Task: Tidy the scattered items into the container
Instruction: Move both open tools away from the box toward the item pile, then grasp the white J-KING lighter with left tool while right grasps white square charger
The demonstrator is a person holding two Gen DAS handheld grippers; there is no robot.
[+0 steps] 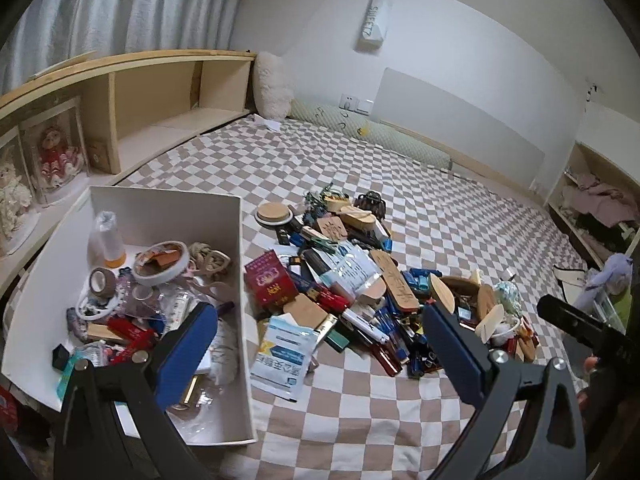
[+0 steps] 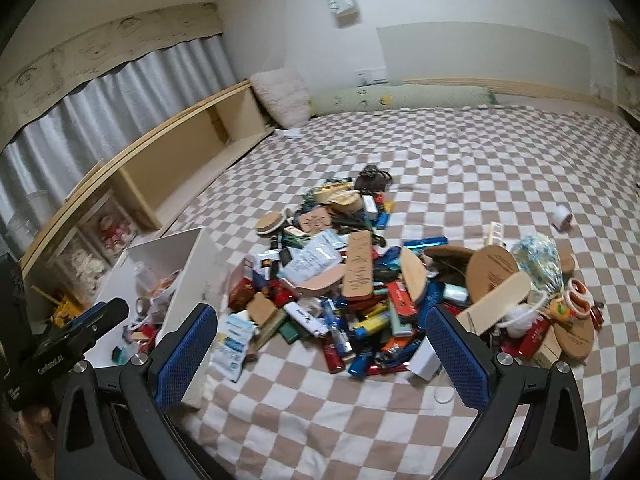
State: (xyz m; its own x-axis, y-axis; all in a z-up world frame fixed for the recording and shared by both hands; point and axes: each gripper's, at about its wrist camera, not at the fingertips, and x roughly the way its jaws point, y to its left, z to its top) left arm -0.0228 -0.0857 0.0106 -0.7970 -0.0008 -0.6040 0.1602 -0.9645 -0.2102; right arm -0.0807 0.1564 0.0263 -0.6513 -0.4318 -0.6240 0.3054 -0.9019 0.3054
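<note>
Both tools, left [image 1: 320, 344] and right [image 2: 322, 354], were held agape and empty above the bed [image 2: 360, 420]. The step was judged between picks; an item from the pile [image 2: 360, 280] was needed next for the white box [image 1: 168, 208].

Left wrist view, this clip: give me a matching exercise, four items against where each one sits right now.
Items:
1. white tape roll
2. round bamboo lid
3. red box
4. boxed doll in red

Places:
A. on the wooden shelf beside the bed
B. inside the white container
C. far end of the pile, on the checkered blanket
D. pile edge nearest the container's wall

Pairs: 1-B, 2-C, 3-D, 4-A
</note>
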